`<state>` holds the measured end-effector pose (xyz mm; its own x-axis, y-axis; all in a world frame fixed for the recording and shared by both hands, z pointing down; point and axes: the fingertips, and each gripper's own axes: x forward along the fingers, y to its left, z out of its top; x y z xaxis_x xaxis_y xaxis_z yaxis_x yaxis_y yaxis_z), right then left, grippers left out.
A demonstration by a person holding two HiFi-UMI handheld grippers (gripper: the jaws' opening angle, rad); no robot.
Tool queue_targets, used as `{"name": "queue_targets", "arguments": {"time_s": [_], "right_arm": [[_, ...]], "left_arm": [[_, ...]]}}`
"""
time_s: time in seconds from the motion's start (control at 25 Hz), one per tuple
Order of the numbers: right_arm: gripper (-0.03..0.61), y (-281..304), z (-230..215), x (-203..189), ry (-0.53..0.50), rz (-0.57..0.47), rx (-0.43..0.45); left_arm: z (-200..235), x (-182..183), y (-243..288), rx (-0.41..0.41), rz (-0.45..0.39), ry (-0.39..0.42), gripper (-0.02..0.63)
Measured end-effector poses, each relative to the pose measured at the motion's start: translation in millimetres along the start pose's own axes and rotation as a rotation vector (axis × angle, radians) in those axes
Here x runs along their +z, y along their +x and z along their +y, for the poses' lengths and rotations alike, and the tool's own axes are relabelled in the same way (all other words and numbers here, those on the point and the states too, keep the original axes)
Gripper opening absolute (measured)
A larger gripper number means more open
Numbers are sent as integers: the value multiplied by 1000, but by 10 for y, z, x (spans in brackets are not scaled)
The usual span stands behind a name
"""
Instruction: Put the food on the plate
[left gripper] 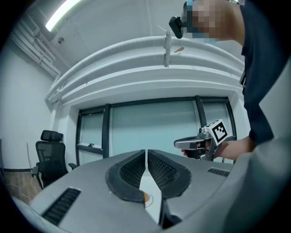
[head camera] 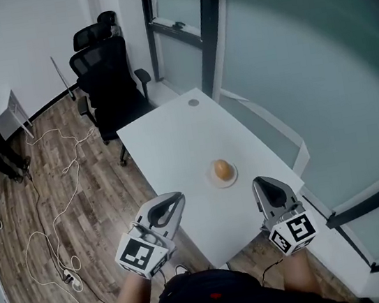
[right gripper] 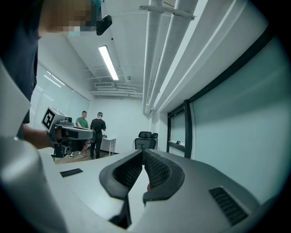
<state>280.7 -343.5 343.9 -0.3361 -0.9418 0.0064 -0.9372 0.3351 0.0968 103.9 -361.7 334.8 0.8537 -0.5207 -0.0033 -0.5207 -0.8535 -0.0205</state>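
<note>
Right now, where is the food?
In the head view the food sits on a small plate on the white table, toward its right edge, just ahead of the right gripper.

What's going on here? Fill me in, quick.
A person holds a two-jaw gripper in each hand at the near end of a white table. The left gripper and the right gripper both have their jaws shut, with nothing between them. A round brown piece of food sits on a small plate mid-table, apart from both grippers, so it is already on the plate.
</note>
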Motion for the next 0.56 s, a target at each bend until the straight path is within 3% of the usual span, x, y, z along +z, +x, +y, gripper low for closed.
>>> {"name": "queue_targets", "arguments": {"time_s": [0.56], "right_arm": [[34, 62, 14, -35, -30, 15, 19]], "left_arm": [[10, -16, 44, 2, 2, 2, 34]]}}
